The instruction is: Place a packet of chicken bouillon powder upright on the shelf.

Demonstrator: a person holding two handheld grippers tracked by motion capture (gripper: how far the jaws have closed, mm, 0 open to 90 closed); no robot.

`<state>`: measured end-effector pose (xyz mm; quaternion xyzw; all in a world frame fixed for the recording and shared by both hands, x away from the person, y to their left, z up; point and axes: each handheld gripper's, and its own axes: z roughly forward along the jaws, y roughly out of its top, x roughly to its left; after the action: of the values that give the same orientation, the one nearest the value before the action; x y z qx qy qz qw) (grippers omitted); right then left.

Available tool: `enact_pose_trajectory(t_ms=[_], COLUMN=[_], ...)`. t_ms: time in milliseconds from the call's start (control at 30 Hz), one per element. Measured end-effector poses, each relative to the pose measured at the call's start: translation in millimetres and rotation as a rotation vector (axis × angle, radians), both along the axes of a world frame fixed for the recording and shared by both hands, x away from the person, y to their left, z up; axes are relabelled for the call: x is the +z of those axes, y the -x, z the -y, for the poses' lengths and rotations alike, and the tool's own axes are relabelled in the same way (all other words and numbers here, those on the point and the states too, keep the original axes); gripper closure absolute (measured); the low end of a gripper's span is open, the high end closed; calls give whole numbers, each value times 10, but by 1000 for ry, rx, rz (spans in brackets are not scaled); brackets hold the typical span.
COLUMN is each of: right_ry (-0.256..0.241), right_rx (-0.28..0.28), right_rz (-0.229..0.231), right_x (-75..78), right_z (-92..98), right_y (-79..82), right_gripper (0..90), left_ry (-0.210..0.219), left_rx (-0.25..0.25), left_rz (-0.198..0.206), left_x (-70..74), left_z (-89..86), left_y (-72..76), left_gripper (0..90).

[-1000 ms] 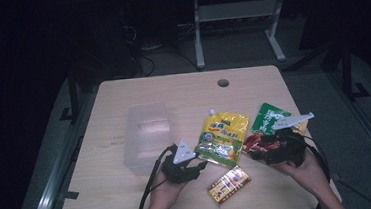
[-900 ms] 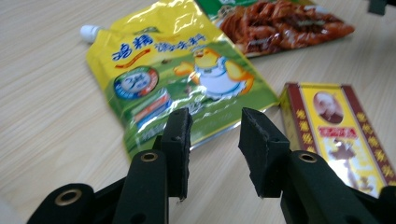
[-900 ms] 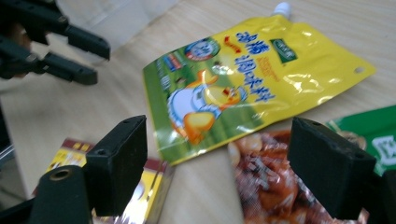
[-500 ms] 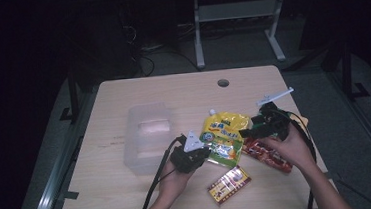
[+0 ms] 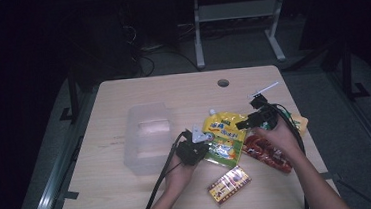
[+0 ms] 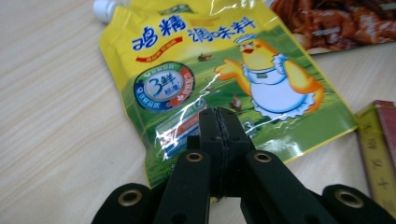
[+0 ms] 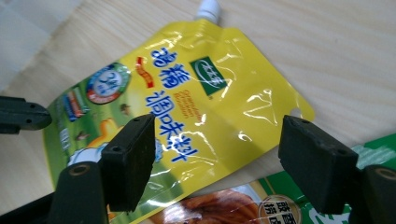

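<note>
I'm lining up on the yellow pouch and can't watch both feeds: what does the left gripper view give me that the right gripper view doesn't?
Left gripper view: the left gripper with its jaws shut together over the lower part of the yellow pouch, the chicken drawing in full, and the edge of a yellow-and-red packet at the right. Right gripper view: the right gripper with jaws wide apart above the pouch's upper half, and a green-edged packet below it. Both show the pouch lying flat on the wooden table, its white cap, and a red-brown food packet.

lab-like room | bare wooden table (image 5: 131,199) | dark surround | metal desk frame (image 5: 236,15) behind
</note>
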<state>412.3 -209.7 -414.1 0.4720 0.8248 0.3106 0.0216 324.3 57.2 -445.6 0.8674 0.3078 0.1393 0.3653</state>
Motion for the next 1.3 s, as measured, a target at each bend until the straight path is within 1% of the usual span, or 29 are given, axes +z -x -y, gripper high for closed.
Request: enact_pose_trajectory(t_ms=[67,133,167,200,233,333,367,400,433,500,567,600,633,667,700,767,800,867,900,933,1033,1067,1133,1167,1233,1300], right_ry=[7,17,15,5,6,15,-4,-4,-16,-12,-14,-16,-14,-14,-18,-38,-38,-53,-56,-65,-130,-145,-161,-156,-150,-152], right_rx=[-9,-25,-34,-51,-59,-67,-84,-84,-88,-96,-100,-97,-101,-96,-95,-82,-82,-76,-71,-66,-53,-49,-34,-25,-30,-32], right_rz=[-8,-14,-12,-25,-37,-46,-49,-49,-56,-56,-64,-65,-78,-78,-87,-102,-102,-106,-104,-103,-113,-122,-123,-128,-130,-145], right_x=[-21,-54,-69,-99,-112,-147,-171,-171,-184,-221,-251,-269,-280,-294,-312,-348,-348,-364,-366,-360,-340,-328,-316,-313,-324,-354], right_z=[6,31,56,96,102,115,132,132,139,137,126,120,107,103,92,77,77,56,49,41,54,52,36,15,1,-1], right_y=[-18,-48,-65,-97,-106,-132,-146,-146,-153,-167,-173,-177,-180,-183,-185,-190,-190,-189,-188,-180,-171,-166,-155,-148,-146,-147], right_gripper=[264,266,269,269,268,267,274,274,277,286,296,297,298,307,325,359,359,362,365,388,448,455,480,481,488,512], left_ry=[-8,-17,-18,-24,-35,-50,-56,-62,-62,-62,-77,-78,-78,-79,-91,-96,-97,-101,-97,-93,-93,-96,-101,-101,-103,-99], left_rx=[9,15,20,17,16,15,16,16,16,17,10,9,9,8,2,2,2,1,3,3,4,4,0,-1,-4,-1], left_rz=[-13,-13,-12,-9,-8,3,9,14,19,19,26,27,27,25,26,27,28,34,31,30,28,30,32,33,34,29], left_x=[-16,-28,-24,-22,-19,-23,-23,-24,-30,-29,-25,-26,-26,-25,-21,-20,-22,-22,-23,-25,-27,-27,-27,-28,-26,-28], left_z=[19,47,62,67,78,93,102,108,112,115,124,128,130,130,123,125,126,127,126,125,129,131,133,133,131,135], left_y=[-24,-39,-44,-49,-46,-34,-28,-23,-22,-23,-21,-21,-22,-22,-26,-23,-22,-21,-21,-24,-21,-19,-17,-18,-21,-16], left_gripper=[897,897,897,897,897,897,897,897,897,897,897,897,897,897,897,897,897,897,897,897,897,897,897,897,897,897])
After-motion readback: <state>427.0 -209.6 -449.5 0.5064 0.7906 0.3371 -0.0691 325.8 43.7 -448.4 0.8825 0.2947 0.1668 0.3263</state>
